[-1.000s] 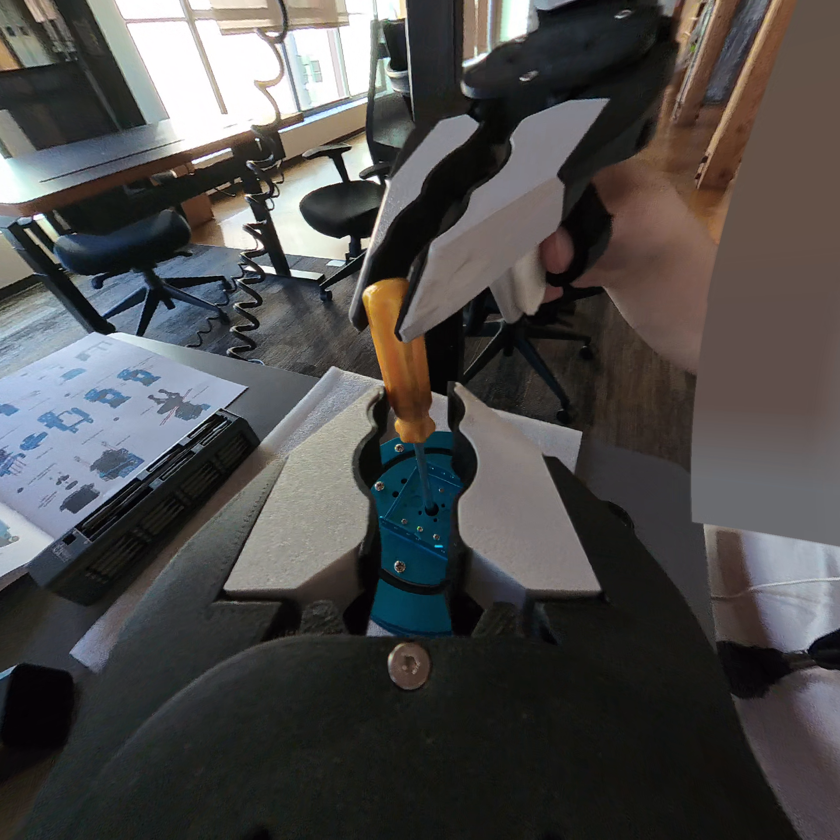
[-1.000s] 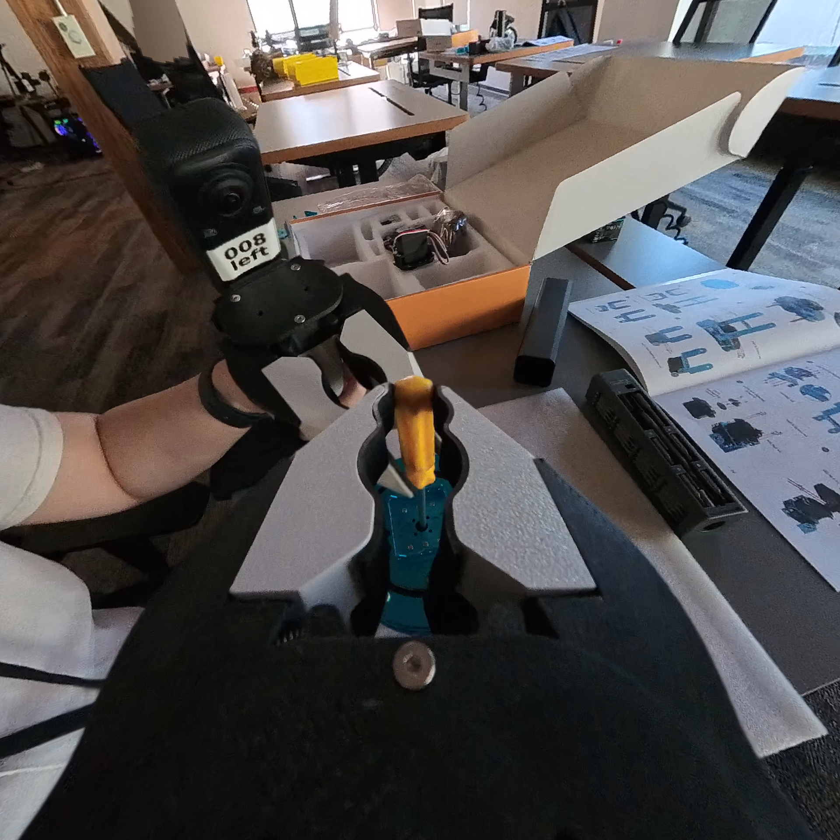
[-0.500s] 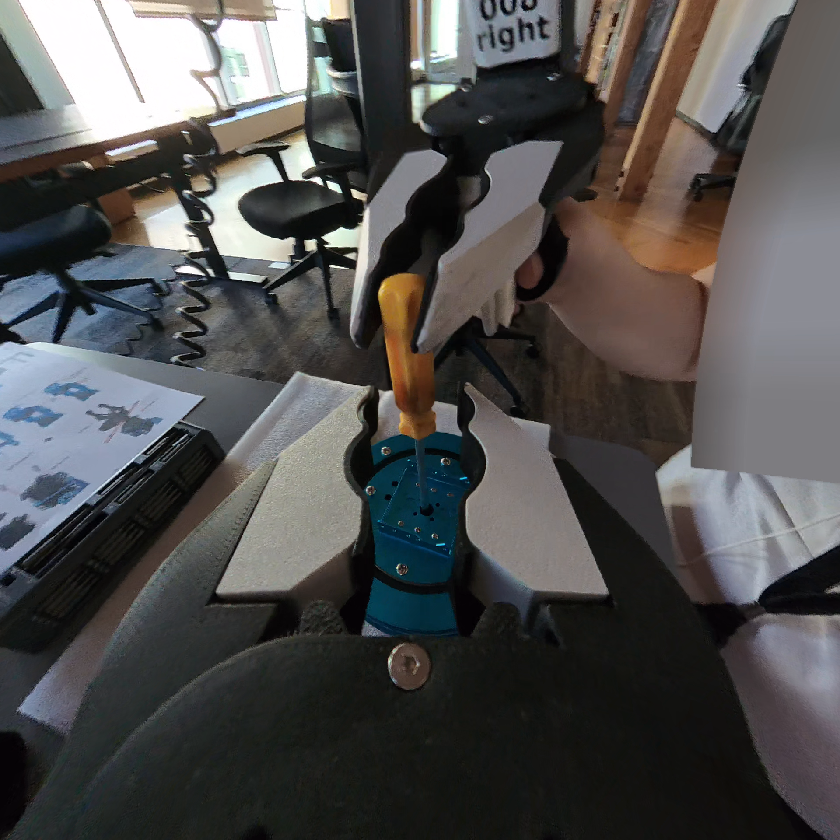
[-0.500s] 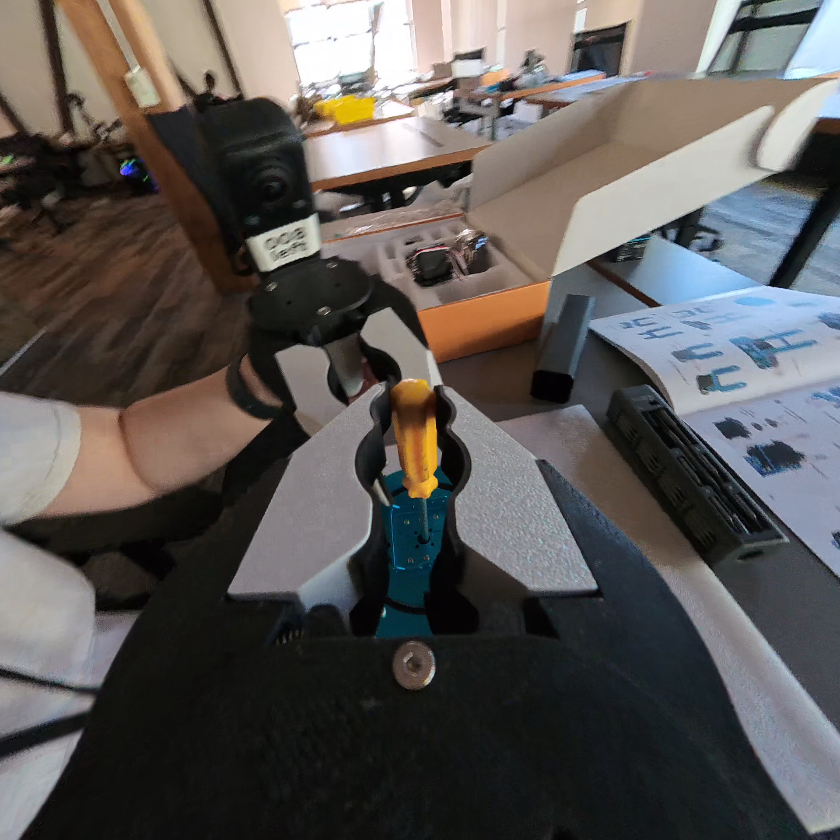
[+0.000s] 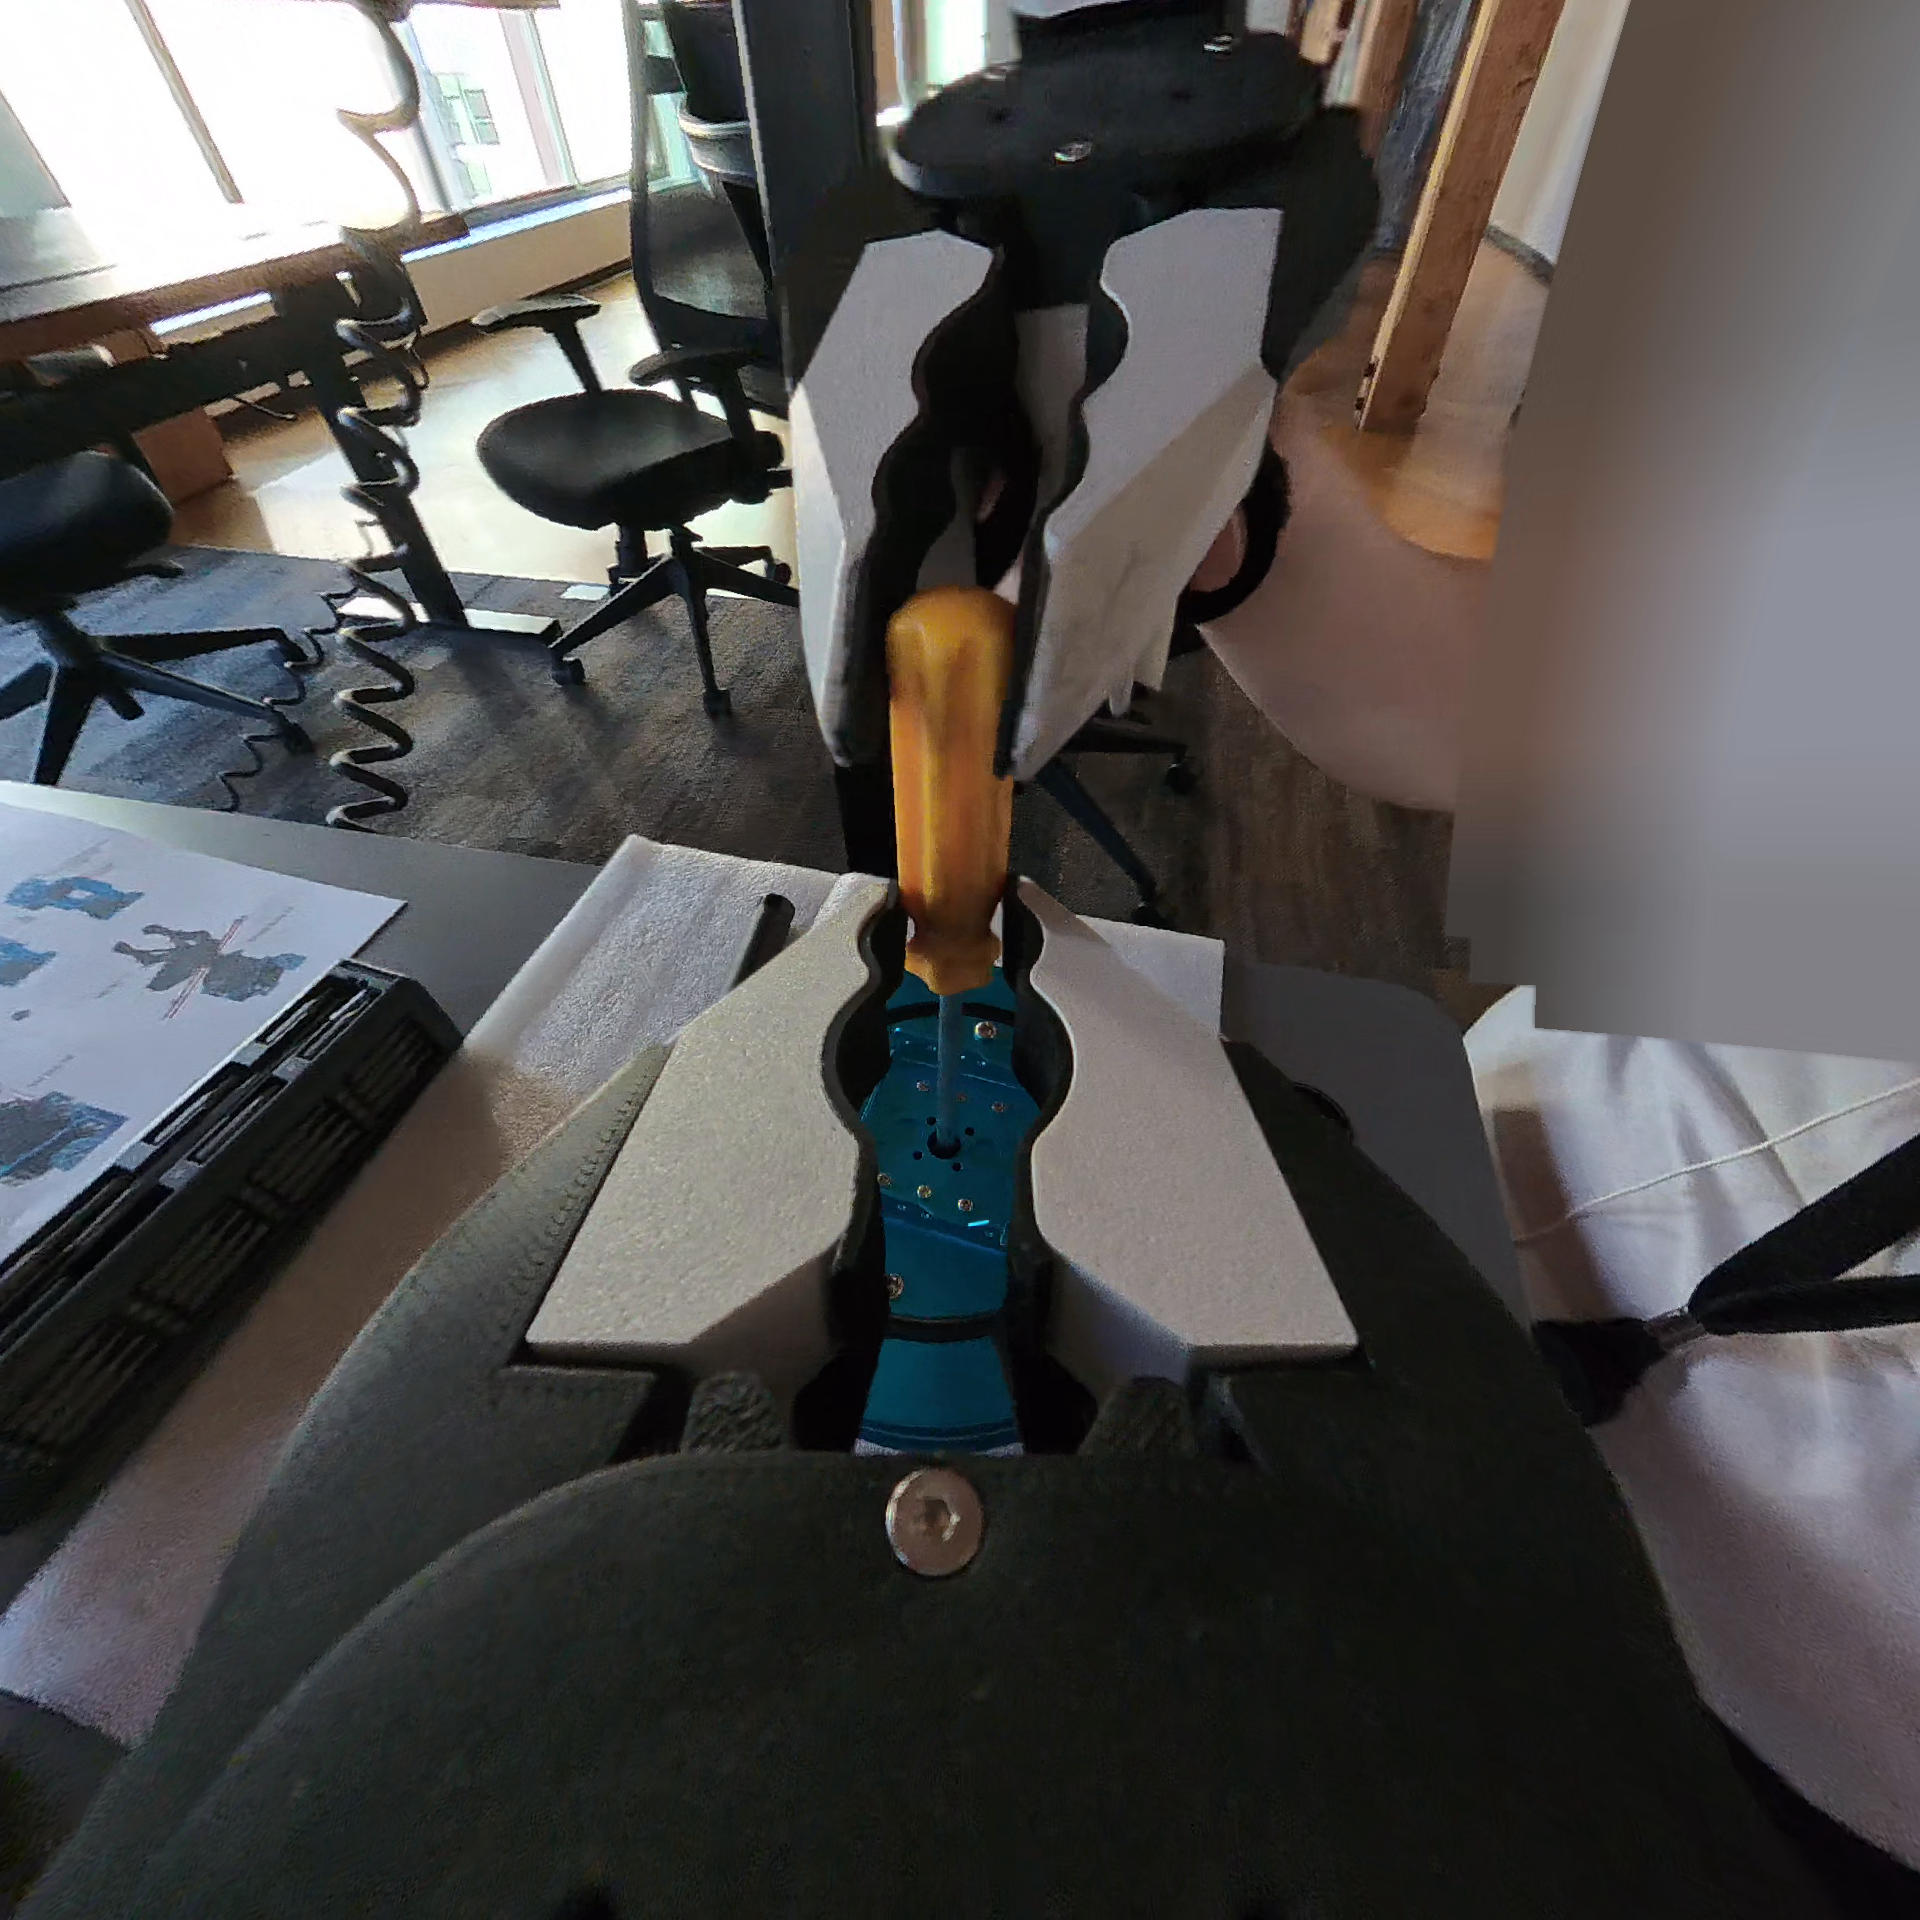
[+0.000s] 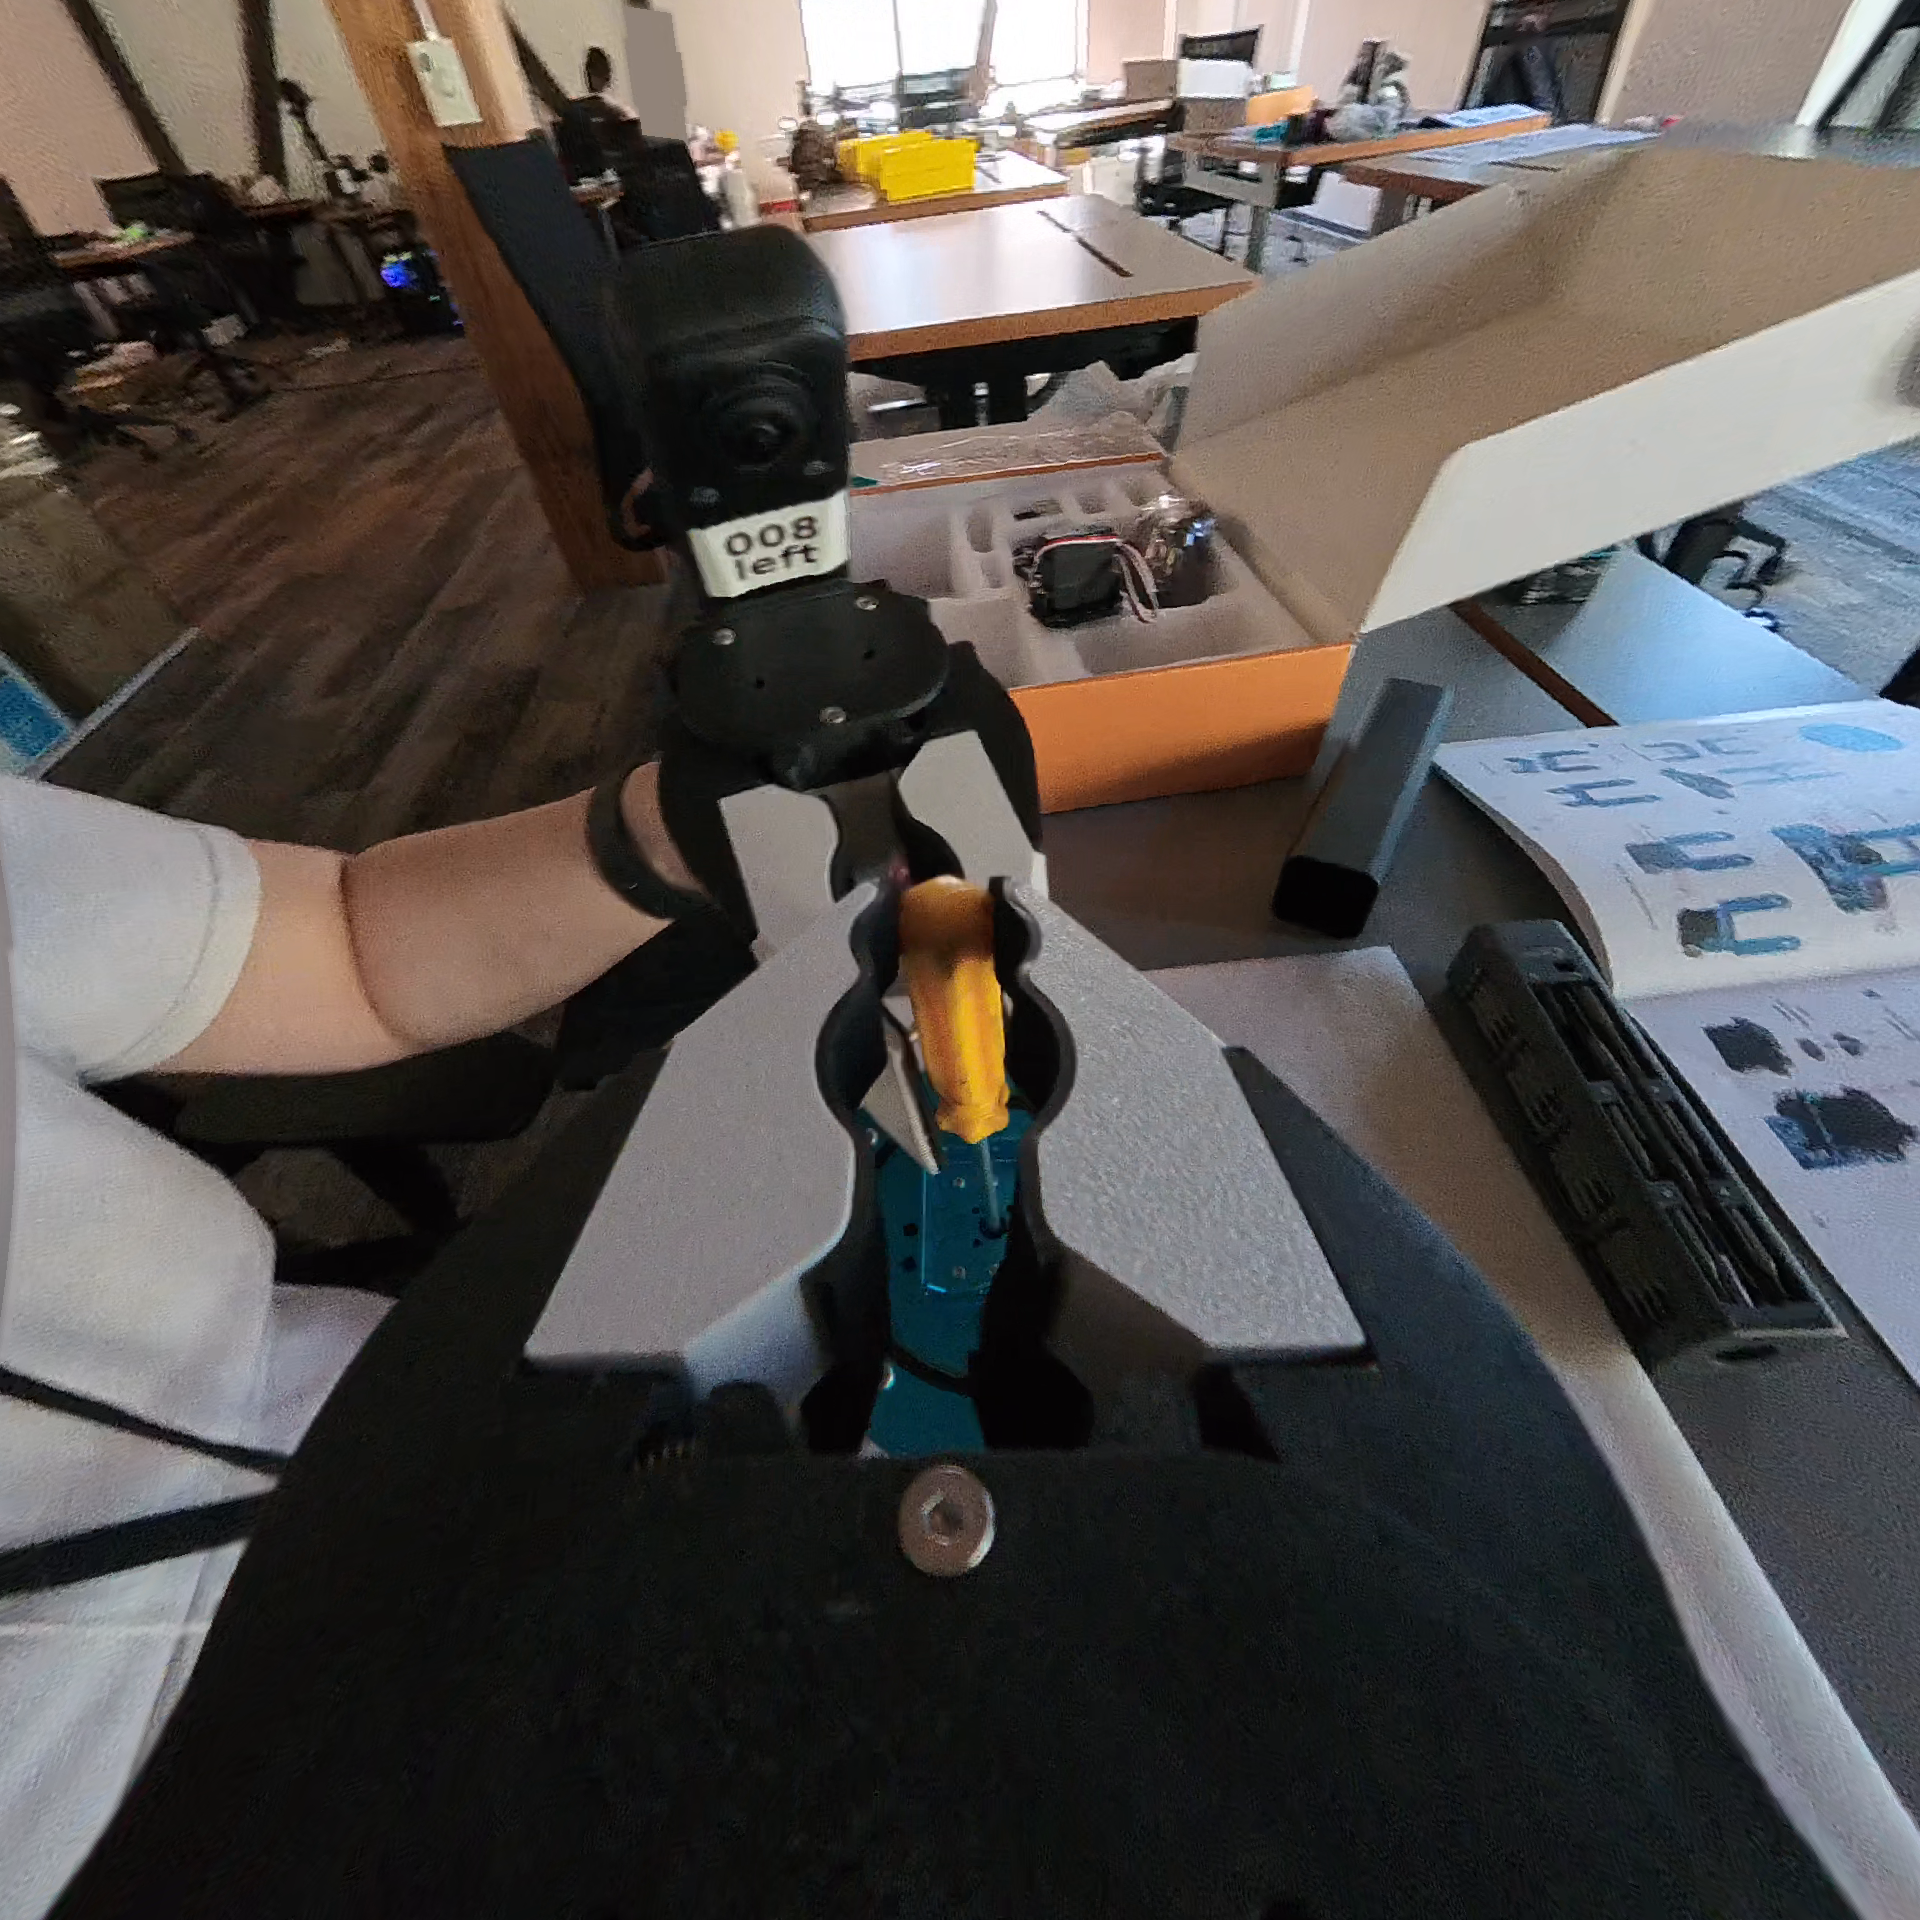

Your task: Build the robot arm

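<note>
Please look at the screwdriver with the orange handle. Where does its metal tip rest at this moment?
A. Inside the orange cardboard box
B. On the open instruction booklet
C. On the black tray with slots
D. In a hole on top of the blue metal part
D: in the left wrist view the screwdriver stands upright, its thin shaft ending in a dark hole in the blue metal part, which sits between the left gripper jaws.

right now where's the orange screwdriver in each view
Left wrist view: the orange screwdriver stands upright at centre, its top between the right tongs, its shaft down in the blue metal part.
Right wrist view: centre, handle between this view's own fingers.
Shared landmark: the black slotted tray beside the open booklet.
</note>
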### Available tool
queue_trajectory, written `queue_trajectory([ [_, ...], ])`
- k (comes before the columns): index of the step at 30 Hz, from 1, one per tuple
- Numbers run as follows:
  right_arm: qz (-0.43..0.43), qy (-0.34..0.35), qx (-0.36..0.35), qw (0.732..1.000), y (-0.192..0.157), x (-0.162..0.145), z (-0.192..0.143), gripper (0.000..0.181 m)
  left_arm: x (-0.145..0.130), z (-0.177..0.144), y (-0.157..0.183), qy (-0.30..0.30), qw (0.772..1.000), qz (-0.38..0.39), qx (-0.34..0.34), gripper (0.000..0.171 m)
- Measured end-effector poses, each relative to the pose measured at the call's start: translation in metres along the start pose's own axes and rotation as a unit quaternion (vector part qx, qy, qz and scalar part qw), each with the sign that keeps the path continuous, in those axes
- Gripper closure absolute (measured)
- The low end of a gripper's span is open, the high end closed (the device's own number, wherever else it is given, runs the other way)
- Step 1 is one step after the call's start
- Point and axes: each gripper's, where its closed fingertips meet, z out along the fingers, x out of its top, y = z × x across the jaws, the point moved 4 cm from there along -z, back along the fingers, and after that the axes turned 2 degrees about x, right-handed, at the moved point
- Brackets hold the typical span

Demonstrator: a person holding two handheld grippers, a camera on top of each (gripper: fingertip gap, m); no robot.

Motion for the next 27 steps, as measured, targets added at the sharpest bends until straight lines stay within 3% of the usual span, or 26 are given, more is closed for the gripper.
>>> queue_trajectory([
  [2, 0.014, 0.011, -0.064, 0.998, 0.006, 0.0, 0.0, 0.165, 0.003, 0.0, -0.003, 0.009, 0.999, -0.004, 0.042, 0.137],
  [3, 0.02, 0.017, -0.089, 0.996, 0.007, -0.001, -0.001, 0.165, 0.004, 0.0, -0.002, 0.007, 0.998, 0.001, 0.058, 0.137],
  [6, 0.02, 0.028, -0.106, 0.994, -0.001, -0.001, 0.0, 0.165, 0.003, 0.001, -0.001, -0.005, 0.996, 0.035, 0.083, 0.155],
  [8, -0.004, 0.011, -0.07, 0.997, -0.006, 0.0, -0.001, 0.162, 0.003, 0.0, 0.002, -0.006, 0.998, 0.03, 0.051, 0.155],
  [10, 0.0, 0.006, -0.022, 1.0, -0.007, 0.005, -0.003, 0.147, 0.002, -0.001, 0.004, -0.006, 0.999, 0.035, 0.012, 0.155],
  [11, -0.007, -0.003, 0.011, 1.0, -0.01, 0.006, -0.004, 0.163, 0.002, -0.002, 0.004, -0.006, 0.999, 0.037, -0.006, 0.155],
  [12, -0.012, -0.015, 0.031, 0.999, -0.011, 0.005, -0.003, 0.164, 0.002, -0.002, 0.004, -0.007, 0.999, 0.036, -0.028, 0.155],
  [16, -0.033, -0.022, -0.002, 0.999, -0.005, 0.005, -0.002, 0.165, 0.002, -0.001, 0.0, 0.003, 0.999, 0.019, -0.049, 0.155],
  [18, -0.019, -0.011, -0.065, 0.998, 0.001, 0.004, -0.005, 0.164, 0.004, -0.001, -0.004, 0.008, 1.0, 0.001, -0.007, 0.127],
  [21, 0.004, 0.019, -0.126, 0.992, -0.002, 0.003, -0.009, 0.164, 0.009, -0.003, -0.003, 0.026, 0.998, 0.019, 0.053, 0.137],
  [23, 0.009, 0.021, -0.145, 0.989, -0.002, 0.002, -0.01, 0.164, 0.01, -0.001, 0.0, 0.025, 0.998, 0.027, 0.055, 0.154],
  [25, 0.004, 0.0, -0.098, 0.995, -0.006, 0.002, -0.009, 0.163, 0.01, -0.001, 0.001, 0.023, 0.999, 0.028, 0.027, 0.154],
  [27, 0.004, -0.022, -0.036, 0.999, -0.007, 0.001, -0.006, 0.147, 0.009, -0.004, 0.001, 0.022, 1.0, 0.017, -0.007, 0.155],
])
